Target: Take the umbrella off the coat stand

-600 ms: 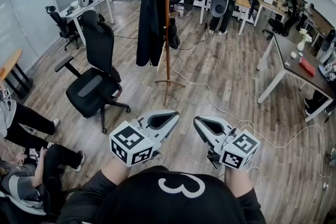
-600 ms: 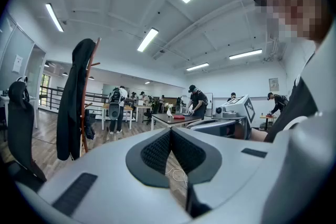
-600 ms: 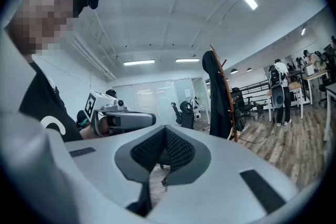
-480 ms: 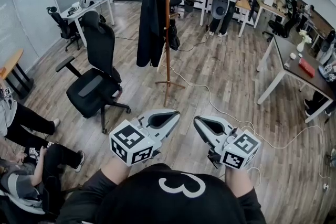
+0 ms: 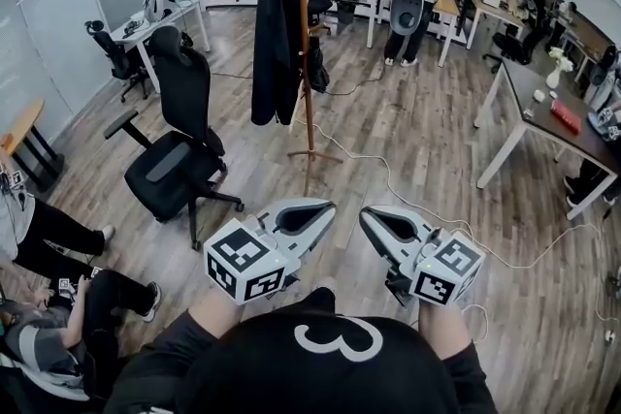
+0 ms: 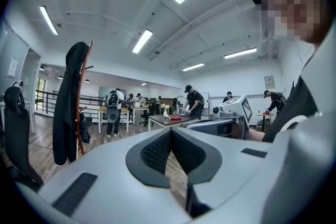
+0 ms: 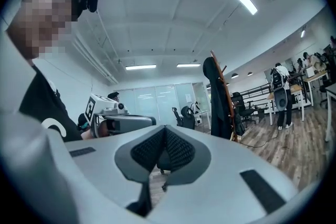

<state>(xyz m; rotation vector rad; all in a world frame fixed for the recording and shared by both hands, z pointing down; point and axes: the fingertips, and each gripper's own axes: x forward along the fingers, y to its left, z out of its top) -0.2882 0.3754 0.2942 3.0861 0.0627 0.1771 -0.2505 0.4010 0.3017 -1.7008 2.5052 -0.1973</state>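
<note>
Left gripper (image 5: 328, 207): jaws closed tip to tip, nothing between the pads, held low in front of the person and pointing towards the stand. Right gripper (image 5: 365, 214): jaws likewise fully closed and empty, just beside the left, level.

Brown wooden coat stand (image 5: 308, 116): upright on the wood plank floor (image 5: 417, 145), well apart from both grippers. A long black coat (image 5: 276, 24) hangs on its left side. A short dark folded umbrella (image 5: 316, 65) hangs against the pole on the right side, at about the height of the coat's hem; it is too small for any detail.

Black wheeled office chair (image 5: 179, 150): left of the stand, near it.

Small white vase (image 5: 555, 82): on the dark table (image 5: 529, 102) at right, holding pale flowers.
</note>
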